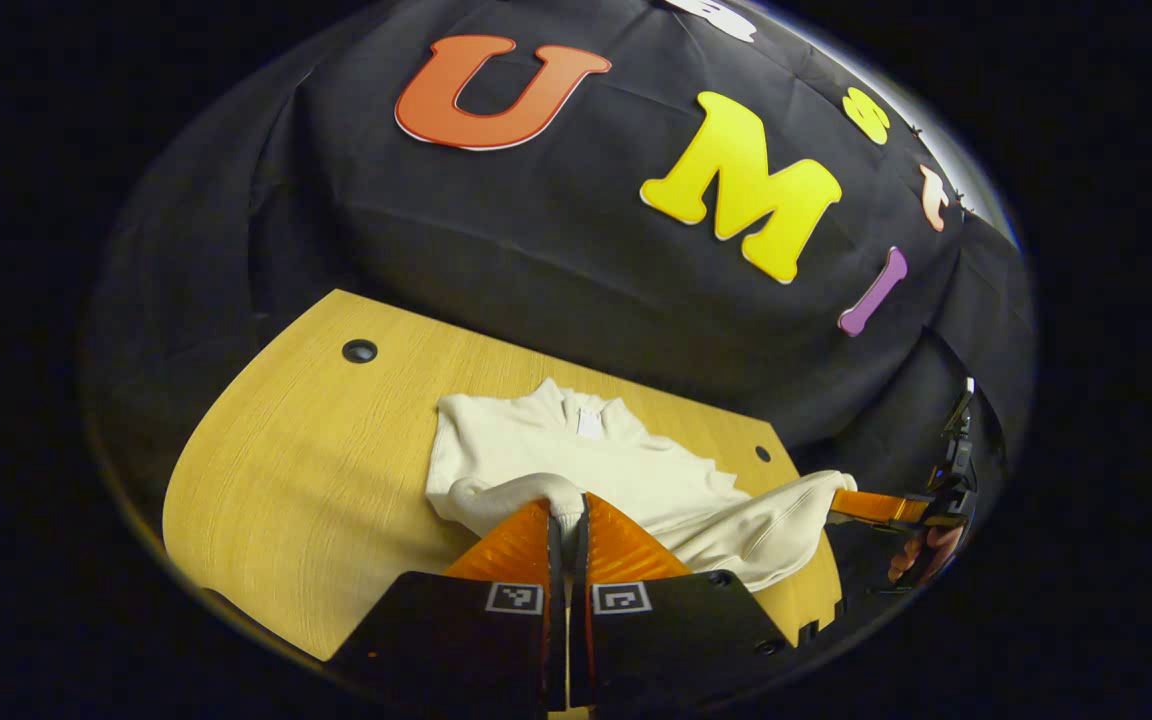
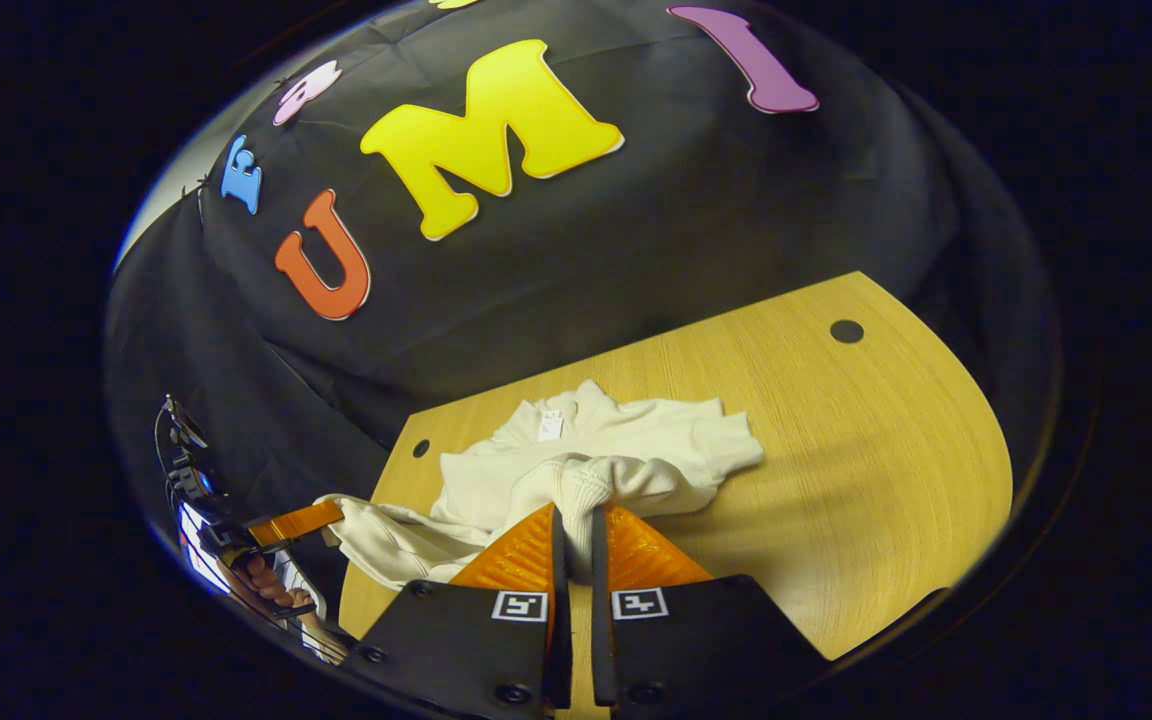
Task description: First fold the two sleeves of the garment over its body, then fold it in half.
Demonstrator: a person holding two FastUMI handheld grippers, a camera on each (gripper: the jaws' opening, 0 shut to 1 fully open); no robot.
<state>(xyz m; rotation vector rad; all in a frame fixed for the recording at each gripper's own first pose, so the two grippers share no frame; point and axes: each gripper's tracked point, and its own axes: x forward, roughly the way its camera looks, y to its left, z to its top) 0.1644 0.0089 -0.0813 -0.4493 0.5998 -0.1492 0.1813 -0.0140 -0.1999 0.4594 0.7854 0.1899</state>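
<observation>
left tool [image 1: 567, 512] pinching a sleeve cuff [image 1: 561, 492], fingers nearly closed | right tool [image 2: 576, 520] clamping the other cuff [image 2: 576, 480] likewise | garment [image 1: 586, 450] lying on worktop [image 1: 316, 470], partly overhanging its edge | risk: thin pinch slipping, or cloth sliding off | containers: none

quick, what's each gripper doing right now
Left gripper: shut on a sleeve cuff of the garment.
Right gripper: shut on the other sleeve cuff.
</observation>
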